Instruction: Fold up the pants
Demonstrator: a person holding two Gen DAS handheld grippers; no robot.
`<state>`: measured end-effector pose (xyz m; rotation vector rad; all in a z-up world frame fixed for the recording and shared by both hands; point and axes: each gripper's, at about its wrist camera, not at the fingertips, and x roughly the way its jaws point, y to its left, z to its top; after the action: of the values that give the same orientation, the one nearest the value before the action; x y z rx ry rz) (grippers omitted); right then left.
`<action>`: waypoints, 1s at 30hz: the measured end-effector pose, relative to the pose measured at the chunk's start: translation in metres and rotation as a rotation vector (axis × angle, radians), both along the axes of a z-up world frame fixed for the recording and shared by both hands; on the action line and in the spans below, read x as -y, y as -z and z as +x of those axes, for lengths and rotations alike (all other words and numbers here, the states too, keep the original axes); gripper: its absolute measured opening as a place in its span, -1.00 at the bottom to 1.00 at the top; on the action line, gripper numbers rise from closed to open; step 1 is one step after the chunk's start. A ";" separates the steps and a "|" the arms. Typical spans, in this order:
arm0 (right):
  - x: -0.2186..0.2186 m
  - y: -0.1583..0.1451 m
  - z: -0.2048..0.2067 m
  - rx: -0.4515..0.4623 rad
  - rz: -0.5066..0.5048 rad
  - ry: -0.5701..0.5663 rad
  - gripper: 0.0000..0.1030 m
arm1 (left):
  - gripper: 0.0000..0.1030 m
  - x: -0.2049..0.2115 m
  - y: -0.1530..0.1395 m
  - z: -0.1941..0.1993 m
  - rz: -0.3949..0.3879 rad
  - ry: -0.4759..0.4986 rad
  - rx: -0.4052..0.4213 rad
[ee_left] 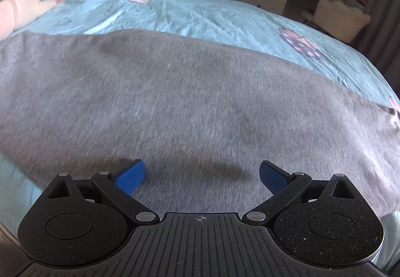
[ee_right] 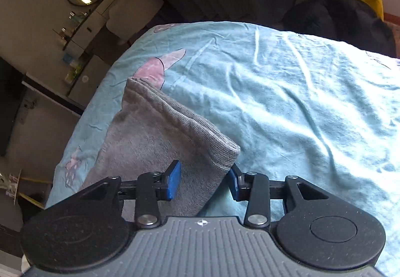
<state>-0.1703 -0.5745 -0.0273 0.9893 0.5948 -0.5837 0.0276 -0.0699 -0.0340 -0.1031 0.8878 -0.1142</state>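
Grey knit pants (ee_left: 175,106) lie flat across a wrinkled blue bed (ee_left: 200,16). The left gripper (ee_left: 201,174) hovers over them, fingers spread wide. The right gripper (ee_right: 205,180), fingers apart, straddles the hemmed near corner.

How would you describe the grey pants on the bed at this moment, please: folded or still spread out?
Cannot tell for sure. The pants lie flat as a long grey band across the bedspread; the layered hem suggests the legs are stacked.
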 end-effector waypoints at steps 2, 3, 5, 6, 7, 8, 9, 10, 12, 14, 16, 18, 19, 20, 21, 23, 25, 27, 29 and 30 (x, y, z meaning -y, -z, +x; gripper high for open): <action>0.003 0.005 0.003 0.014 0.011 0.012 -0.19 | 0.98 -0.001 -0.001 -0.001 0.006 -0.006 0.002; 0.003 0.006 0.004 0.030 0.017 0.018 -0.18 | 0.98 -0.001 -0.001 -0.001 0.006 -0.006 0.002; 0.004 0.007 0.003 0.060 0.029 0.033 -0.19 | 0.98 0.000 0.000 -0.002 0.008 -0.009 0.006; 0.003 0.007 0.004 0.068 0.021 0.035 -0.25 | 0.98 0.000 0.000 -0.001 0.013 -0.009 0.005; 0.001 0.006 0.004 0.072 0.002 0.028 -0.46 | 0.98 0.001 0.001 -0.001 0.019 -0.009 0.004; 0.000 0.006 0.005 0.072 -0.013 0.017 -0.58 | 0.98 0.001 0.001 -0.001 0.022 -0.009 0.006; -0.001 0.005 0.006 0.071 -0.023 0.011 -0.59 | 0.98 0.001 0.002 -0.001 0.024 -0.010 0.008; -0.001 0.005 0.006 0.074 -0.024 0.011 -0.59 | 0.98 0.002 0.002 -0.001 0.025 -0.010 0.008; 0.001 0.007 0.007 0.073 0.000 0.026 -0.55 | 0.98 0.002 0.003 -0.001 0.028 -0.010 0.009; 0.004 0.012 0.009 0.085 0.028 0.042 -0.47 | 0.98 0.002 0.004 0.000 0.032 -0.006 0.011; 0.005 0.016 0.013 0.087 0.038 0.044 -0.41 | 0.98 0.002 0.004 0.001 0.031 -0.007 0.013; 0.003 0.014 0.018 0.074 0.019 0.036 -0.39 | 0.98 0.001 0.004 0.001 0.028 -0.007 0.014; 0.001 0.011 0.021 0.064 0.005 0.029 -0.41 | 0.98 0.001 0.004 0.001 0.027 -0.007 0.015; -0.001 0.008 0.023 0.054 -0.016 0.020 -0.57 | 0.98 0.001 0.004 0.001 0.026 -0.007 0.016; -0.003 0.004 0.026 0.040 -0.039 0.010 -0.65 | 0.98 0.001 0.004 0.000 0.024 -0.006 0.017; -0.009 -0.006 0.030 0.026 -0.084 0.001 -0.71 | 0.98 0.000 0.004 0.000 0.020 -0.005 0.018; -0.016 -0.019 0.034 0.033 -0.126 -0.006 -0.74 | 0.98 -0.001 0.004 0.000 0.013 -0.006 0.020; -0.025 -0.035 0.040 0.053 -0.167 -0.027 -0.75 | 0.98 -0.002 0.004 0.000 0.006 -0.004 0.023; -0.037 -0.053 0.049 0.067 -0.218 -0.065 -0.76 | 0.98 -0.003 0.004 -0.001 -0.001 0.000 0.026; -0.043 -0.061 0.054 0.075 -0.243 -0.091 -0.77 | 0.98 -0.004 0.003 -0.001 -0.005 0.002 0.027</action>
<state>-0.1159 -0.5317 0.0338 0.7481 0.4870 -0.5220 0.0269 -0.0657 -0.0375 -0.1052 0.8605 -0.1190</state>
